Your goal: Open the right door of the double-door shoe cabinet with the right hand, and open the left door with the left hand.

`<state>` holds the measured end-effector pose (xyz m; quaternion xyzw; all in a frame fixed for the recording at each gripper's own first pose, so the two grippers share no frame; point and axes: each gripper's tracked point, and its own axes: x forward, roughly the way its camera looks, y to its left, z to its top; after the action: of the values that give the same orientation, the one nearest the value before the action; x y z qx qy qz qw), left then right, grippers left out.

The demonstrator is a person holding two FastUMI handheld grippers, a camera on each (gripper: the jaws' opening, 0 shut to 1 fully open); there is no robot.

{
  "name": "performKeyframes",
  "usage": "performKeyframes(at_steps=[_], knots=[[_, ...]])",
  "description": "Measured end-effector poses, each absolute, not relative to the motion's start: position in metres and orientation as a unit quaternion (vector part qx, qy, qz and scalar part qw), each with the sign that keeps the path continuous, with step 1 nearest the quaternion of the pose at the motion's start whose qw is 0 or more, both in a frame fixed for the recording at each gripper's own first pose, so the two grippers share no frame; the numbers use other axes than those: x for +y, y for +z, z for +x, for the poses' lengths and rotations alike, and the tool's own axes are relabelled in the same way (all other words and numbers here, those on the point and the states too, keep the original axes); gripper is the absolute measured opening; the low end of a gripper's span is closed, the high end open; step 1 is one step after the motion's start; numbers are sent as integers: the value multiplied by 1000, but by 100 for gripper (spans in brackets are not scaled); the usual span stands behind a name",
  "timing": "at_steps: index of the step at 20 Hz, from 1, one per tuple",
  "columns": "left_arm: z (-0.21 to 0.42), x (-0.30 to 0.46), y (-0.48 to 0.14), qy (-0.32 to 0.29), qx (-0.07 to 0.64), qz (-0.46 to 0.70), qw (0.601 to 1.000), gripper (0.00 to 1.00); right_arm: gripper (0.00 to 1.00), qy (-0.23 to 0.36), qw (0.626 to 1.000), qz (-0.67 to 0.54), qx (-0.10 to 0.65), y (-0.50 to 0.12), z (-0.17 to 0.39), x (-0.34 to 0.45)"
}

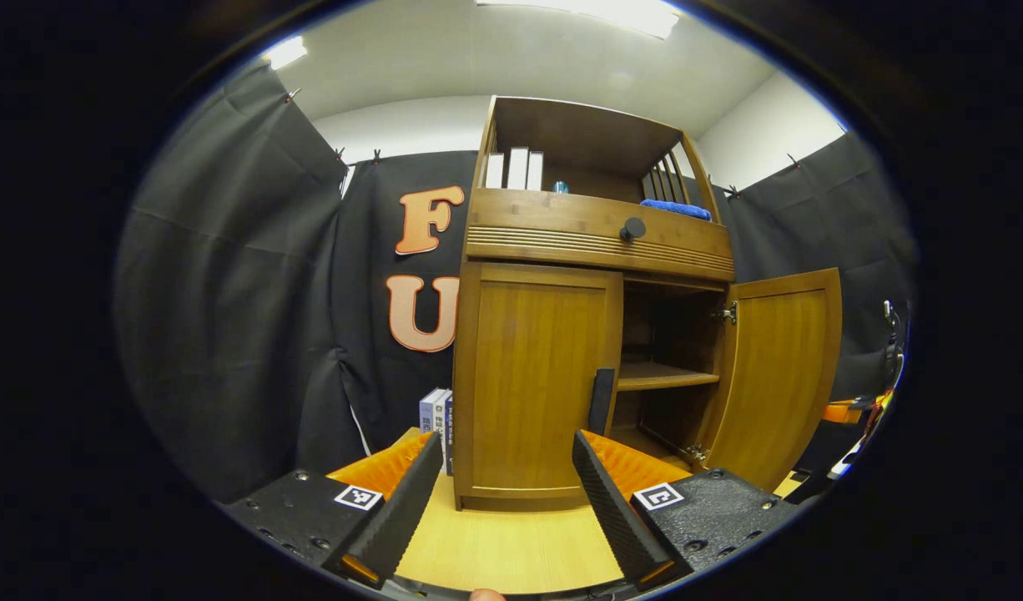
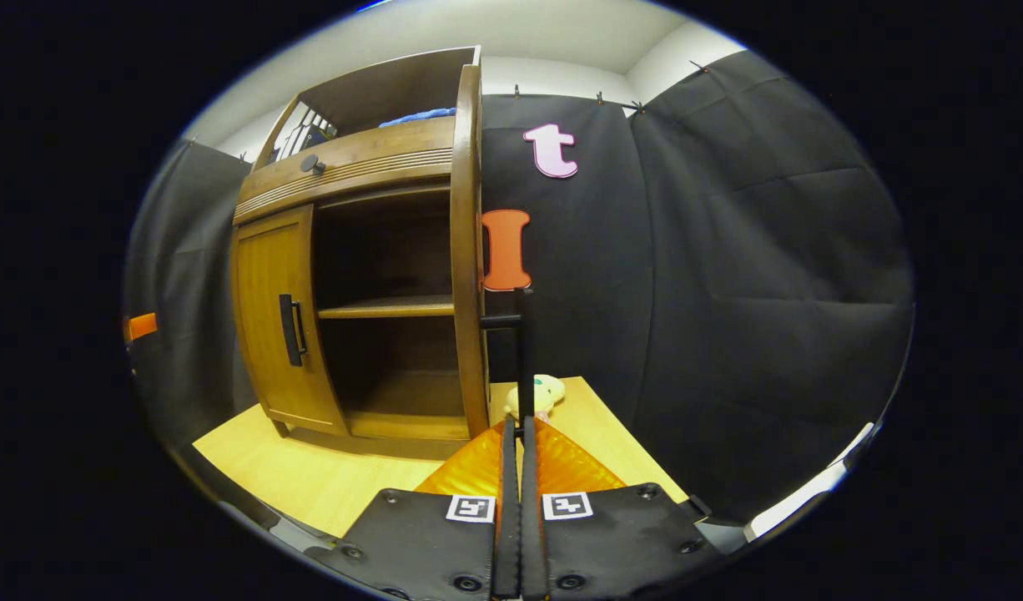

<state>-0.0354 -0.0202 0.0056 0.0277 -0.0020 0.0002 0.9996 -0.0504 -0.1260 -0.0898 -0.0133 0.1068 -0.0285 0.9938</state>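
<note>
While the right gripper (image 2: pixel 520 434) is clamped on the right door's handle (image 2: pixel 521 351), right door (image 1: pixel 778 376) stands swung wide. Left gripper (image 1: pixel 507 492) gapes, holding nothing, facing the closed left door (image 1: pixel 532 376) near its handle (image 1: pixel 601 401). Shoe cabinet (image 1: pixel 595 234) sits on the table (image 1: pixel 511 542).

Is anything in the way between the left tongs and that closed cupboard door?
No. In the left gripper view, bare tabletop lies between the open left tongs and the closed left door.
</note>
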Motion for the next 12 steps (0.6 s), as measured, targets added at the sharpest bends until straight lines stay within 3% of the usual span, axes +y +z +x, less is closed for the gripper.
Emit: performKeyframes(at_steps=[2, 12], knots=[[-23, -31, 0, -8, 5, 27, 1000, 92, 11, -36, 994, -7, 99, -84, -54, -130], [50, -92, -24, -47, 22, 29, 998, 94, 9, -81, 992, 4, 92, -84, -61, -175]])
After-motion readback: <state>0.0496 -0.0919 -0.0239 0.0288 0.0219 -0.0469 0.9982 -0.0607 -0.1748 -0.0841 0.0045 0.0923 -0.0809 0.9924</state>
